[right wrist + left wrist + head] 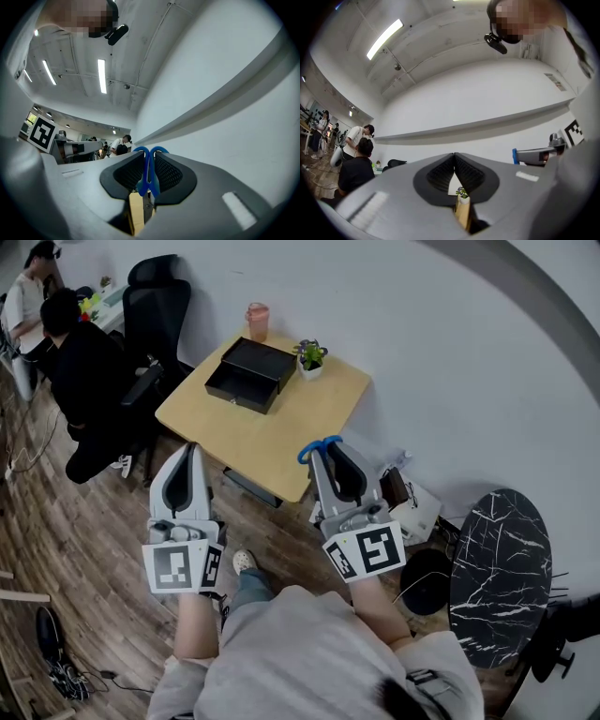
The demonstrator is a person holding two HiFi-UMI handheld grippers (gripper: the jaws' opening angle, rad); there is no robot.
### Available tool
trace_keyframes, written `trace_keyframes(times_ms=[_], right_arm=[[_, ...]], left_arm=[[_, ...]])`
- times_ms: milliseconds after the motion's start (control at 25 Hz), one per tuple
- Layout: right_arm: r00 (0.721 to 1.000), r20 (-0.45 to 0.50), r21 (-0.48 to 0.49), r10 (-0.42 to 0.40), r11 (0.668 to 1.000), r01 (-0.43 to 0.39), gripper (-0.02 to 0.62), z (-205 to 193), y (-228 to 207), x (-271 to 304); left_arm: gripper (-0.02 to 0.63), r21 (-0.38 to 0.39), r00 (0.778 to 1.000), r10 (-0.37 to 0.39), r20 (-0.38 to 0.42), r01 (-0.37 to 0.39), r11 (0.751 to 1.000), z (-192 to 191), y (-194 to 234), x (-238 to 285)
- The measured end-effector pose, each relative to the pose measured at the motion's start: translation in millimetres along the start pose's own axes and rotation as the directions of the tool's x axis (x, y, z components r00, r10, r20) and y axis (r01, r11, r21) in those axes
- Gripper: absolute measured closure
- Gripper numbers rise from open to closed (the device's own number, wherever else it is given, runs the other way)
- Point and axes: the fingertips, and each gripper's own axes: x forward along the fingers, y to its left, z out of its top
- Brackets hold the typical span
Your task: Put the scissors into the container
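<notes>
- A light wooden table [281, 432] stands by a white wall, on a wood-plank floor [84, 540].
- On the table's far part sits a black container [251, 374], open on top. A pink cup [258, 322] is behind it and a small potted plant [310, 357] stands just beside its right corner.
- The left gripper [194, 450] points at the table's near left edge, jaws together, nothing showing between them.
- The right gripper [328, 446] points at the near right edge, jaws closed on the scissors [317, 448], whose blue handles stick out past the tips.
- At left are a black office chair [155, 306] and a seated person in black [80, 371]. At right stands a round black marble side table [502, 568].
</notes>
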Motion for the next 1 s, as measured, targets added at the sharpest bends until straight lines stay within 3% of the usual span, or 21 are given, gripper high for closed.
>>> trace_keyframes(times_ms=[440,1000], right_arm=[[0.999,-0.002,-0.011,-0.055,0.998,0.055,0.522,-20.4,4.6,86.6],[0.991,0.038,-0.04,-0.128,0.991,0.129,0.522,-26.1,25.0,161.8]], left_arm=[[0.548,-0.024,0.999,-0.041,0.005,0.042,0.999,-21.4,72.7,63.9],[0.548,-0.03,0.995,-0.099,0.031,0.1,0.995,-31.1,153.2,107.9]])
